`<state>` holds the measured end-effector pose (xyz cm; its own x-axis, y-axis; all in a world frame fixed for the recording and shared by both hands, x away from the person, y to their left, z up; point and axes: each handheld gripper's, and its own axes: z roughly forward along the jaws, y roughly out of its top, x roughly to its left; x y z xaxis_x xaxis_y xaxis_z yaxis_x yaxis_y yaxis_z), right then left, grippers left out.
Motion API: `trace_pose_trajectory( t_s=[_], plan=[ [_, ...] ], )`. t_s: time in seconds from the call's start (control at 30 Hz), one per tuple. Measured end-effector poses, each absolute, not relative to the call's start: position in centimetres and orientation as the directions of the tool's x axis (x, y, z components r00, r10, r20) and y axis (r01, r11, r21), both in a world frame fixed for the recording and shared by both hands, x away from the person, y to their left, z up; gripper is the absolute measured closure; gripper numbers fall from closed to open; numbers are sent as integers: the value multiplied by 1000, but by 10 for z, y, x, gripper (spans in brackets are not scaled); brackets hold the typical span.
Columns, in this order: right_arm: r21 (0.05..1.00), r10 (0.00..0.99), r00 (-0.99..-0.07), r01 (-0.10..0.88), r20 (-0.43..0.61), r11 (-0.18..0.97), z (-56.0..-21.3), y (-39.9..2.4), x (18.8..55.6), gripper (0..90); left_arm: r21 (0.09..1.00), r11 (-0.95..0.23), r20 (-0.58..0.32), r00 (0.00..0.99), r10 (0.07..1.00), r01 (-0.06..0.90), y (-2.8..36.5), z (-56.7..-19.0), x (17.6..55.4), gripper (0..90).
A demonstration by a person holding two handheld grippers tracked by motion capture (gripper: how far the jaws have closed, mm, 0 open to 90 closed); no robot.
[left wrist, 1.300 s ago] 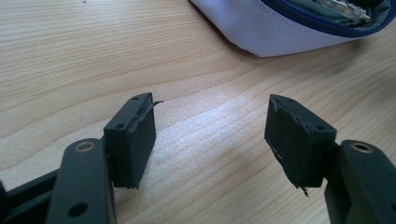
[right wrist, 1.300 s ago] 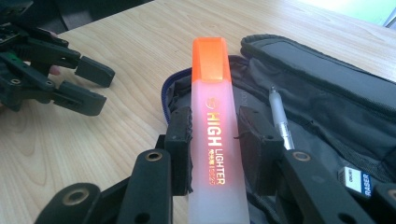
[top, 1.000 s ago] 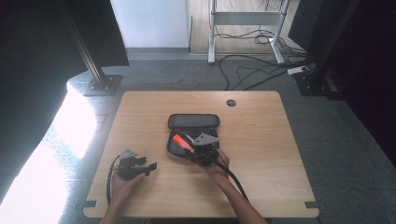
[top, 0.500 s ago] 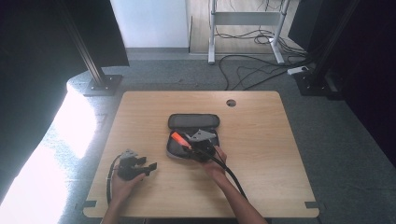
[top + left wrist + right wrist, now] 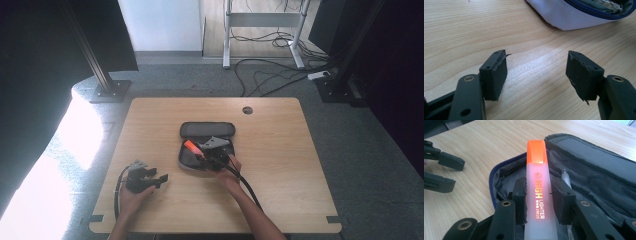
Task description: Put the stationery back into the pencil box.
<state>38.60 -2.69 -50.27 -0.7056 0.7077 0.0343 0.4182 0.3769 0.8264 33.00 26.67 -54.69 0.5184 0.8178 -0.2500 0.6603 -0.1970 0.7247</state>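
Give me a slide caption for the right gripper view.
Right gripper clamps an orange highlighter over the open pencil case on the table.

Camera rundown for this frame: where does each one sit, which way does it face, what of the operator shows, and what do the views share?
High view: above the person's side, facing forward and down on the table; both forearms, left gripper and right gripper show.
Left gripper view: on the left gripper, low over the wood, jaws open, facing the pencil case.
Right gripper view: on the right gripper, facing over the open case; its pads press an orange highlighter.
Shared: the case and the tabletop show in all three; the right gripper view also catches the left gripper.
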Motion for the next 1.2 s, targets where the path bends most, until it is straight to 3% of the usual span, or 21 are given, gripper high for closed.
trace_pose_trajectory(
  t_s=[1.2],
  plan=[
    [767,702,-712,466,29,441,-527,-16,405,644,724,-198,-250,519,817,660,267,-547,330,335]
  ],
)
